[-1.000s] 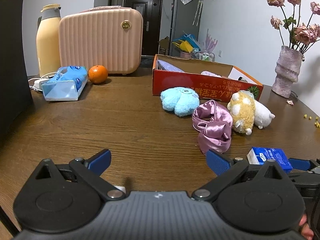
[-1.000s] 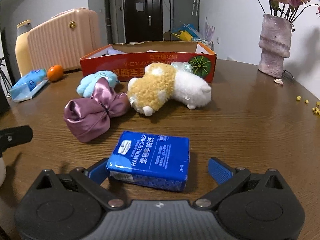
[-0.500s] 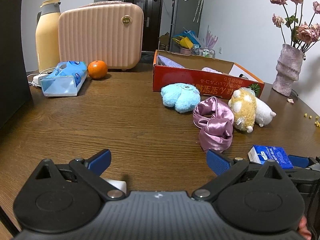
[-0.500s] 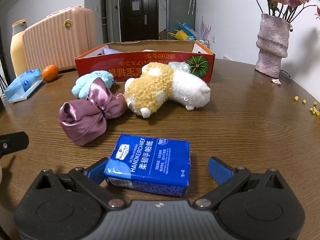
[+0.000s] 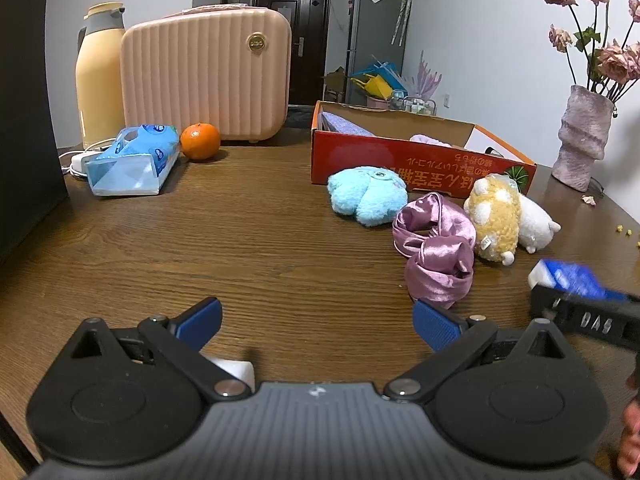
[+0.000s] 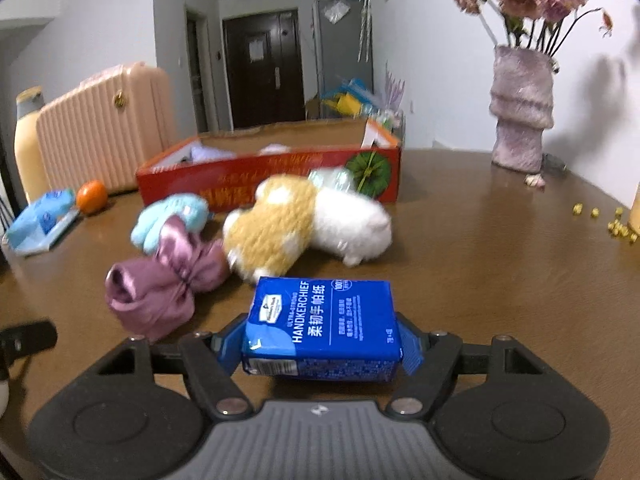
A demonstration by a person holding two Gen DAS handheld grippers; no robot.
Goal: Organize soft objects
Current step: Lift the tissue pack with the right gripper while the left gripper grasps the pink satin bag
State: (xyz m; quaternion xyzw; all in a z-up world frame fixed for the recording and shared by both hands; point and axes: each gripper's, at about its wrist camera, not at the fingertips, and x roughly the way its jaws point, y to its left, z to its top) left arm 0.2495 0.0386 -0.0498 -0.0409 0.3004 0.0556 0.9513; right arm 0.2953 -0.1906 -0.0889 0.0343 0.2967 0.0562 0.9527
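At the far left of the left wrist view a cream thermos jug [image 5: 100, 76] is seen beside a pink ribbed suitcase [image 5: 208, 72], with a blue tissue pack [image 5: 132, 160] and an orange [image 5: 200, 141] in front of them on the brown wooden table [image 5: 240, 240]. The left hand-held gripper [image 5: 316, 320] is held low over bare wood, its jaws wide apart with nothing between them. Further right an open red cardboard box [image 6: 272, 176] is set, and just in front of it a light blue plush [image 6: 168, 220], a purple satin scrunchie [image 6: 168, 280], and a yellow plush [image 6: 272, 232] leaning against a white plush [image 6: 352, 228] are crowded together, between the box and the grippers. The blue handkerchief pack [image 6: 324, 320] is gripped from both sides by the right hand-held gripper [image 6: 320, 344], whose jaws have just been closing and are pressed against the pack's ends; the pack looks raised slightly off the wood. At the far right a pale ridged vase [image 6: 520, 120] with dried roses is placed near a white wall, and small yellow crumbs [image 6: 612, 220] are scattered on the wood. A dark door [image 6: 264, 68] is visible at the back of the room.
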